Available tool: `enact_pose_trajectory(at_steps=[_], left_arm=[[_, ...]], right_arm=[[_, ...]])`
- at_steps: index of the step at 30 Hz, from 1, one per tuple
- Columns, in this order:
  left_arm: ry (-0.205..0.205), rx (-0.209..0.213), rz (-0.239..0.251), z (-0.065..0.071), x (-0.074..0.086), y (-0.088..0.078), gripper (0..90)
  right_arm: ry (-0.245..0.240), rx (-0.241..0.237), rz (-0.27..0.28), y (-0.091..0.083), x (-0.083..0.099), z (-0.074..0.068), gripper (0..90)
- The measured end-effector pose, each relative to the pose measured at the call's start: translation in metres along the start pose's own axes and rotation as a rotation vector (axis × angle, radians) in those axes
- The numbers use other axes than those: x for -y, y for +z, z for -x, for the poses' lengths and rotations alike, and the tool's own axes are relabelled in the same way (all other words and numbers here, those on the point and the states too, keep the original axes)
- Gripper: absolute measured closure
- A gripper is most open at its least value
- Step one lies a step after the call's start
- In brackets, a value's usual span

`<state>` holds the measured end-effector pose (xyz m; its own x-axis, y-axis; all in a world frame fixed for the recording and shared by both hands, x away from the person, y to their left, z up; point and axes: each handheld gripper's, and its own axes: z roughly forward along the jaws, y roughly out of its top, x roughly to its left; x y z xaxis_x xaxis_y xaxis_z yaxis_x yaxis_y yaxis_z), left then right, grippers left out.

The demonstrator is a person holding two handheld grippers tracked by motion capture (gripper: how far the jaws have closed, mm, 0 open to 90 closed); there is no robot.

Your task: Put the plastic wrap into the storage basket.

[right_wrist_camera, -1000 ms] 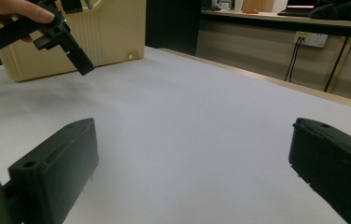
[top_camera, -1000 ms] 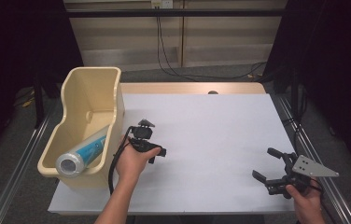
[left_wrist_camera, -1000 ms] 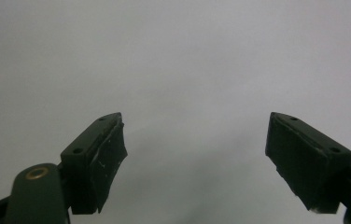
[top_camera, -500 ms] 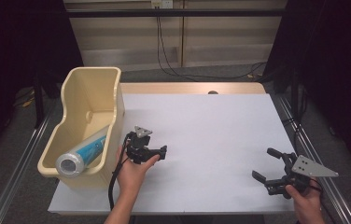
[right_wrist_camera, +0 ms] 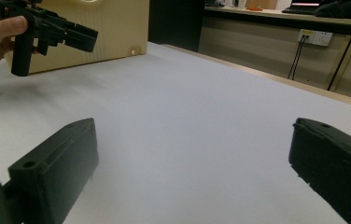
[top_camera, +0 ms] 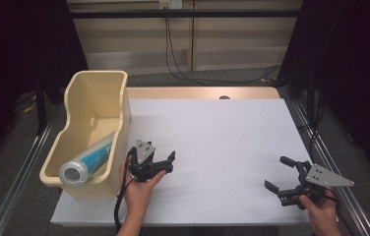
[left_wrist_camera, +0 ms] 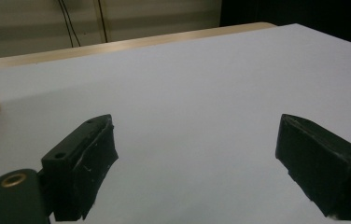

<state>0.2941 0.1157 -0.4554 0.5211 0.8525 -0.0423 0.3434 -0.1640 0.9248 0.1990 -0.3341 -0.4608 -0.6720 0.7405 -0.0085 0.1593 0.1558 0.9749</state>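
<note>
Your counter [top_camera: 212,142] is the biggest thing here, covered by a pale sheet that lies bare between your two hands. At its left edge stands the cream plastic bin [top_camera: 94,103], tall at the far end and low at the near end. Inside it the blue and silver can [top_camera: 88,161] lies on its side, its silver end pointing at the bin's near wall and its body leaning on the bin's right wall. Your left claw [top_camera: 166,163] hovers just beside that wall, over the sheet; its jaws have just been opening and stand apart with nothing between them. Your right claw [top_camera: 277,173] sits well apart from the bin, near the counter's near right corner, jaws spread wide and empty.
</note>
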Motion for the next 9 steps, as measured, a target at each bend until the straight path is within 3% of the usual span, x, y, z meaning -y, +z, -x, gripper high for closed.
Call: enact_pose_trajectory(at_steps=[9], left_arm=[[0.0, -0.014, 0.05, -0.0046, -0.0011, -0.007, 11.2]], right_arm=[[-0.008, 0.002, -0.01, 0.0027, 0.0013, -0.0019, 1.0]])
